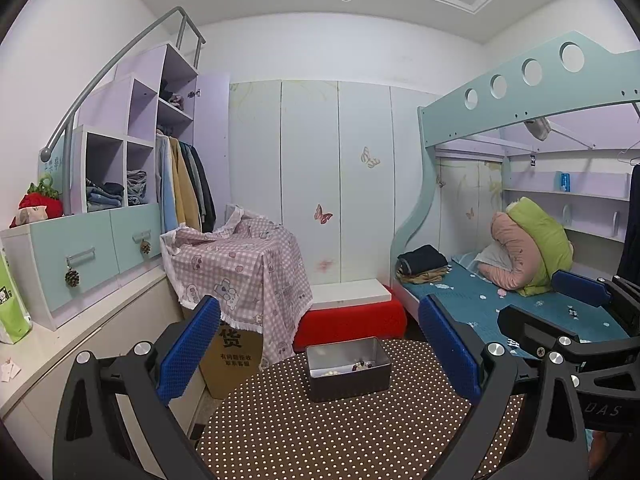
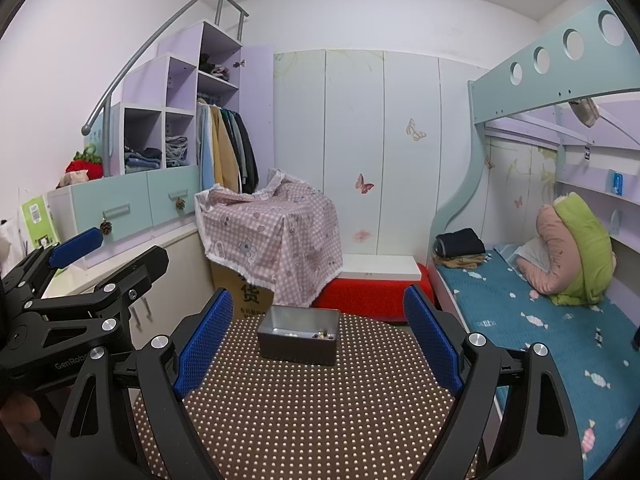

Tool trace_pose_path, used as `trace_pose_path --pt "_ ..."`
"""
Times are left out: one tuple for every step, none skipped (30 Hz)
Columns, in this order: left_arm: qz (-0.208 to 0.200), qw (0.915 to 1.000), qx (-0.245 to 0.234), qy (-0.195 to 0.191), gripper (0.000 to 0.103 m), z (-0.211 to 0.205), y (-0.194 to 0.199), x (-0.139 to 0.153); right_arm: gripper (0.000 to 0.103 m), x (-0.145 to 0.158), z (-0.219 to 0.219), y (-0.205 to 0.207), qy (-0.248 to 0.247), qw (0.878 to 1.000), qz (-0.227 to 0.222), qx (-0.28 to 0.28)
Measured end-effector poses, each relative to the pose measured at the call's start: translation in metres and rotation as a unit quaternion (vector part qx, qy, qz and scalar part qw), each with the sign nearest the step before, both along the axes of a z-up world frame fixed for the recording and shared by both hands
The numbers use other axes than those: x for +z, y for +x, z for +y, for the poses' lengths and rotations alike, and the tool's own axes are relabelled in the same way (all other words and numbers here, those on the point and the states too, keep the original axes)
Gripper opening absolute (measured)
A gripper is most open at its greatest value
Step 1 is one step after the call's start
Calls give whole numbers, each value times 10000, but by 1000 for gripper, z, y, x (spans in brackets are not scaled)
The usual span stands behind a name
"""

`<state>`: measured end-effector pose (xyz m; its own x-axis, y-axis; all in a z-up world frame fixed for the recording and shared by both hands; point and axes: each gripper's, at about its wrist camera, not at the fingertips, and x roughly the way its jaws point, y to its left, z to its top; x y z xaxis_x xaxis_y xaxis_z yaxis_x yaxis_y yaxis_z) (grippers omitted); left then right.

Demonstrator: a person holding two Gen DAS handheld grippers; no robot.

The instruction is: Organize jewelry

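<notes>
A grey metal box (image 1: 347,368) stands at the far side of a round table with a brown dotted cloth (image 1: 320,432). Small jewelry pieces (image 1: 362,365) lie inside it; they also show in the right wrist view (image 2: 323,335) inside the box (image 2: 298,340). My left gripper (image 1: 320,356) is open and empty, held above the table short of the box. My right gripper (image 2: 320,340) is open and empty, also short of the box. The right gripper shows at the right edge of the left view (image 1: 580,312); the left gripper shows at the left of the right view (image 2: 96,256).
A cardboard box (image 1: 234,354) under a pink checked cloth (image 1: 240,264) stands behind the table at left. A red bench (image 1: 352,320) lies behind it. A bunk bed with a teal mattress (image 2: 540,320) is at right. A low cabinet (image 1: 80,344) runs along the left.
</notes>
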<state>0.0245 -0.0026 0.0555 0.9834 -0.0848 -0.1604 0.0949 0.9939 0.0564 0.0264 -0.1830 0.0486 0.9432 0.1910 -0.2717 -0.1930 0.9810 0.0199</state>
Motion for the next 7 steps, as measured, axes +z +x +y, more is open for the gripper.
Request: trace_pose_path --pt "0 10000 -4 0 96 0 0 0 84 0 0 0 -1 10000 -1 0" --pt "12 10000 -10 -3 96 0 0 0 84 0 0 0 -3 10000 0 -4" --pt "40 10000 -18 -10 96 0 1 0 84 1 -1 1 -1 10000 3 2" --pt "46 10000 -20 -14 96 0 1 -1 84 0 0 0 3 10000 7 2" --pt "47 10000 -17 -15 96 0 1 -1 84 0 0 0 2 10000 9 1" --pt "43 10000 -12 -3 96 0 2 -1 84 0 0 1 0 10000 10 4" --pt "39 10000 -7 7 96 0 2 -2 84 -1 0 1 2 10000 15 3"
